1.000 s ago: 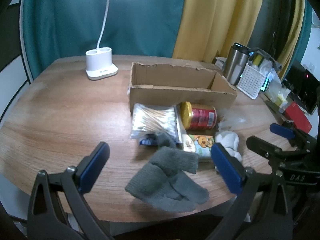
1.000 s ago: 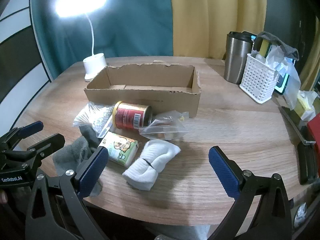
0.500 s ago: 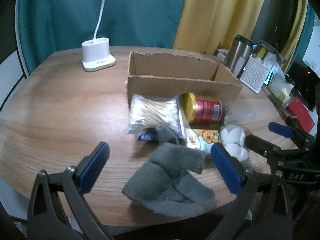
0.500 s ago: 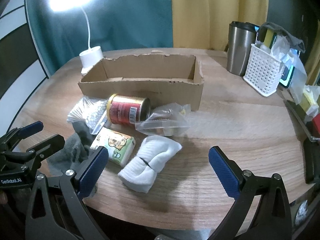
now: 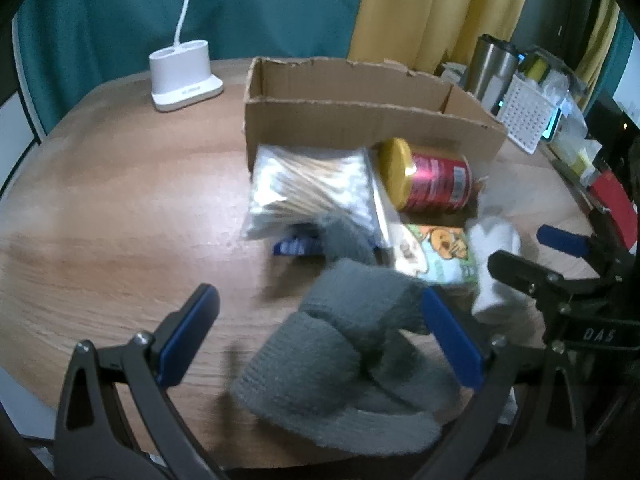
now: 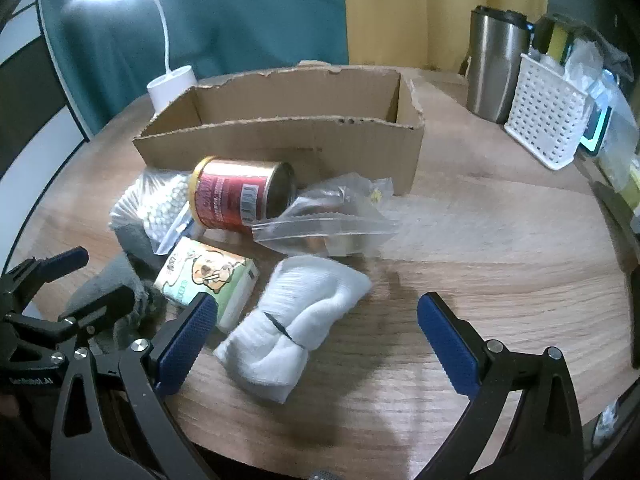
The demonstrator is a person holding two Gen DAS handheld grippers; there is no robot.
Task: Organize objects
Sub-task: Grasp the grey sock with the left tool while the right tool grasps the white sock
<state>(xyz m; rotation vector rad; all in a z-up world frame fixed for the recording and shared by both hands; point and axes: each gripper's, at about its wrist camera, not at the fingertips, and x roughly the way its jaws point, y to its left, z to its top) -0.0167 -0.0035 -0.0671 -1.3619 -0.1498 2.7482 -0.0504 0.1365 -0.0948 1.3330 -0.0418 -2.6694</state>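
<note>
Judging by the cardboard box [image 6: 280, 140], the sorting has hardly begun: what shows of its inside looks bare, though the near wall hides most of the floor. Everything loose lies on the worktop [image 6: 500, 248] in front of it. The red tin [image 6: 240, 196] lies on its side, touching the box's front wall. Left of it sits the bag of cotton swabs [image 5: 308, 196], and on its right a clear zip bag [image 6: 332, 224] rests against it. Nearer the edge lie the small tissue pack [image 6: 208, 276] with a cartoon print, the rolled white socks [image 6: 296, 320] and the grey gloves [image 5: 344, 352], heaped at the worktop's rim.

The left tongs [image 5: 324, 336] are spread wide and hold nothing; they hang just over the grey gloves, one blue pad at each side of the heap, which suggests the gloves are the first pick. The right tongs [image 6: 316, 340] are also spread wide and hold nothing, hovering near the white socks.

All six things are left to move, as far as I can see. The lamp base [image 5: 184, 76], steel mug [image 6: 496, 64] and white basket [image 6: 548, 108] stand apart and seem to be no part of the job.
</note>
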